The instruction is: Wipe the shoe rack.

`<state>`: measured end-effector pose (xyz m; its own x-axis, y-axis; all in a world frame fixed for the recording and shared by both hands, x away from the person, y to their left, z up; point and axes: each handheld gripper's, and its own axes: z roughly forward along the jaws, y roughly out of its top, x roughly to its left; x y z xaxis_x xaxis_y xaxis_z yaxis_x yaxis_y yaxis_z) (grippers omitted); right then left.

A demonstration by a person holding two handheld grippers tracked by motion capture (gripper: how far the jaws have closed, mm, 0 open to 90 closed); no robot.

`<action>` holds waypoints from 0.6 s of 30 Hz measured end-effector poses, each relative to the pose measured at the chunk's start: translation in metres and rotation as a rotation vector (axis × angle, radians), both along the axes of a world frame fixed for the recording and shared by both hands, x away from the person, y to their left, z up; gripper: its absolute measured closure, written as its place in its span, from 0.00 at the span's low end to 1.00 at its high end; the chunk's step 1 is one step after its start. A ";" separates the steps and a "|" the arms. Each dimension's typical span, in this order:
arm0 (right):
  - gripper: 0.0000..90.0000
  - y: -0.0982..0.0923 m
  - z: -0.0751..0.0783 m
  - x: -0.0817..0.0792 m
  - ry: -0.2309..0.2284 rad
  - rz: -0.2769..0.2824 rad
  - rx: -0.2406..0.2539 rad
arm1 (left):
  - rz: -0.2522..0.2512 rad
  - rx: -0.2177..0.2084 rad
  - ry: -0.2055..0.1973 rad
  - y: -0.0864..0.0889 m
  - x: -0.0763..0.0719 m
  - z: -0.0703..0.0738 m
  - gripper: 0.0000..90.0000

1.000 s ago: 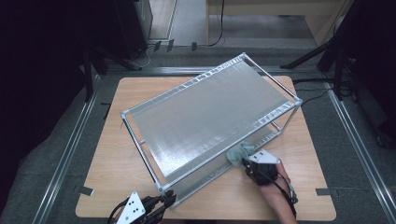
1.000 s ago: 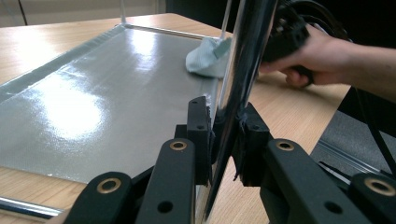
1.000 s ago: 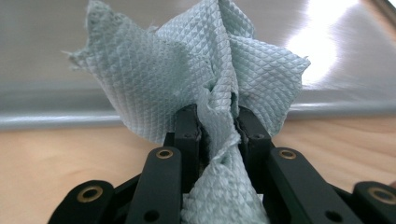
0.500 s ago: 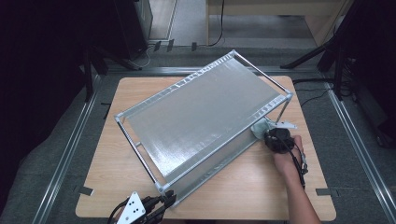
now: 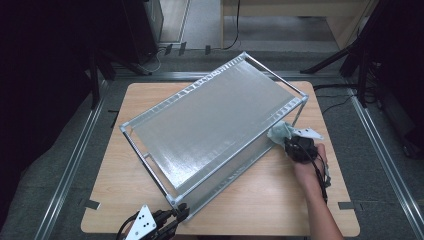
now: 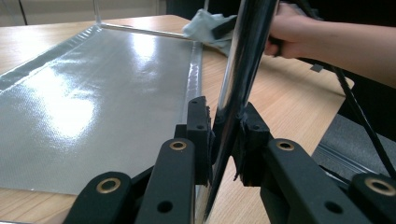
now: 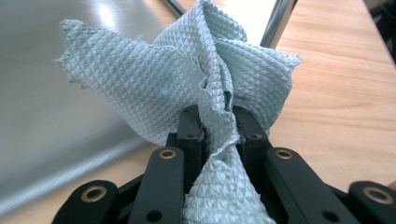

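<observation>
Change: since the earlier pictures, the right gripper (image 5: 289, 141) with its cloth (image 5: 280, 132) has been carried along the near long edge of the rack (image 5: 210, 125) to the far right corner, and the rack has been swung a little on the table (image 5: 120, 165).
Right gripper: jaws are clamped on the pale green quilted cloth (image 7: 205, 84), having just been closing a little further; the bunched cloth is seen fanning out above the pads in the right gripper view.
Cloth: pressed against the rack's right corner post, just beside the shiny shelf (image 7: 56, 116).
Left gripper: held at the near left corner (image 5: 172, 222); jaws are closed tight on the chrome post (image 6: 238, 79).
Rack: stood askew on the wooden table, its silver top seen from above.
</observation>
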<state>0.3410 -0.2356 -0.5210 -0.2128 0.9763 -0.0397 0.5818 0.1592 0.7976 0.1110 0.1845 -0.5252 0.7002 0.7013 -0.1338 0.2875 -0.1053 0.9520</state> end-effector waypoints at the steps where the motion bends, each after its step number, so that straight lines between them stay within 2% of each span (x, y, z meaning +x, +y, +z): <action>1: 0.84 -0.002 0.003 -0.011 -0.006 0.010 0.007 | 0.002 -0.002 0.001 -0.001 0.001 0.000 0.88; 5: 0.84 -0.013 0.006 -0.052 -0.016 0.023 0.019 | 0.006 0.002 -0.002 -0.006 0.003 0.000 0.88; 8: 0.83 -0.022 0.003 -0.084 -0.024 0.036 0.034 | 0.006 0.001 -0.002 -0.011 0.007 0.000 0.88; 11: 0.80 -0.026 -0.006 -0.101 0.005 0.041 0.006 | 0.013 0.004 -0.004 -0.020 0.014 0.001 0.88; 12: 0.73 -0.027 -0.009 -0.104 0.017 0.047 -0.007 | 0.010 0.008 -0.004 -0.023 0.016 0.001 0.88; 14: 0.59 -0.029 -0.010 -0.108 -0.012 0.063 -0.013 | 0.006 0.018 -0.010 -0.030 0.022 0.002 0.88; 16: 0.43 -0.030 -0.004 -0.112 -0.037 0.073 0.029 | 0.002 0.021 -0.012 -0.035 0.027 0.002 0.88; 18: 0.35 -0.027 0.004 -0.118 -0.068 0.085 0.042 | -0.001 0.027 -0.014 -0.040 0.034 0.003 0.88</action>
<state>0.2229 -0.2628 -0.5167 -0.2930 0.9560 -0.0161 0.5121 0.1711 0.8417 0.1446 0.1448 -0.5227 0.7026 0.7037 -0.1052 0.2738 -0.1310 0.9528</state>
